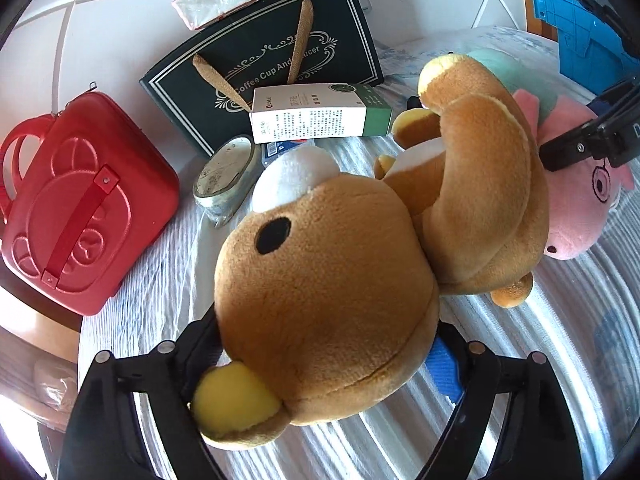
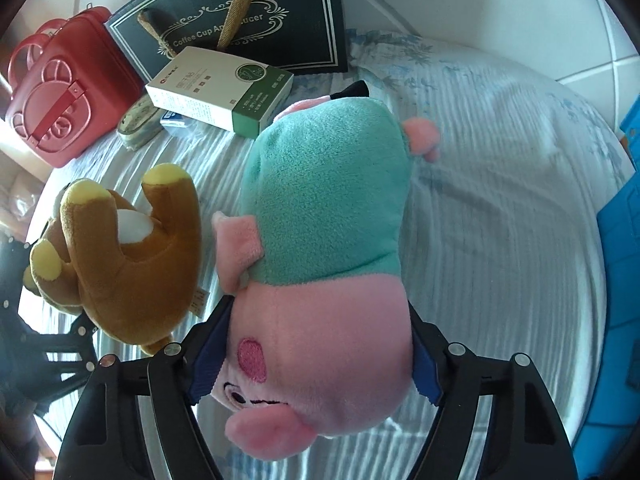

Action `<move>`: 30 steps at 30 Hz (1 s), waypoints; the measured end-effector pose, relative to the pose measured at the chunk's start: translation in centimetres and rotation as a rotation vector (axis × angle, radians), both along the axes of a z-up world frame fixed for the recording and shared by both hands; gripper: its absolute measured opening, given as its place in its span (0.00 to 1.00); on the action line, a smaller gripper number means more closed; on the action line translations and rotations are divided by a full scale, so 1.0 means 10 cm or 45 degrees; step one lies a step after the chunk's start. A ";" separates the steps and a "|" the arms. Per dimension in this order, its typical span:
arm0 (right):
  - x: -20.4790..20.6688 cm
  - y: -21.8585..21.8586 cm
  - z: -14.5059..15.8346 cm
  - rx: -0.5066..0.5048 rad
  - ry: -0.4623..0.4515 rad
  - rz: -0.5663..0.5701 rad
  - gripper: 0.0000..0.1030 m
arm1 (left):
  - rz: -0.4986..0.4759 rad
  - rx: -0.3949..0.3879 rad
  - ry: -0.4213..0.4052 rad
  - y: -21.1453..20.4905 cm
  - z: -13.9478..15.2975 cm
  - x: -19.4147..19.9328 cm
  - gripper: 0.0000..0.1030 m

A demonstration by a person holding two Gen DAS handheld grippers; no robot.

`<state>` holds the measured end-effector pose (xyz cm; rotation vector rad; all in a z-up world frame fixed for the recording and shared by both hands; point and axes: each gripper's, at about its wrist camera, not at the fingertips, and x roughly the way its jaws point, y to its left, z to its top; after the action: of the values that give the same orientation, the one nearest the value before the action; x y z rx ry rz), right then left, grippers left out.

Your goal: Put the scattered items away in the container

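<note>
In each gripper (image 1: 326, 354) (image 2: 312, 354), a plush.

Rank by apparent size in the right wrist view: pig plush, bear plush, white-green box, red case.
1. pig plush, nearest the camera, so inflated
2. bear plush
3. red case and white-green box, too alike to rank

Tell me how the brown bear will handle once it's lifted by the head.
The bear looks plush and soft, so it likely squashes between the left gripper jaws rather than slipping. Its limbs and body stick out past the grip, so they will probably flop. It seems light for its bulk.
</note>
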<state>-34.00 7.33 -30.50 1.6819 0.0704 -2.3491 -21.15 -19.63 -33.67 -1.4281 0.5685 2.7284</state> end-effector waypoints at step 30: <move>2.35 0.15 0.61 -0.075 -0.101 0.171 0.69 | 0.347 0.243 -0.128 -0.08 0.62 2.04 0.82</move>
<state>-10.51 8.79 -24.43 1.6850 0.0957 -2.1642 -0.73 -20.40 -27.43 -1.6899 0.1104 2.7897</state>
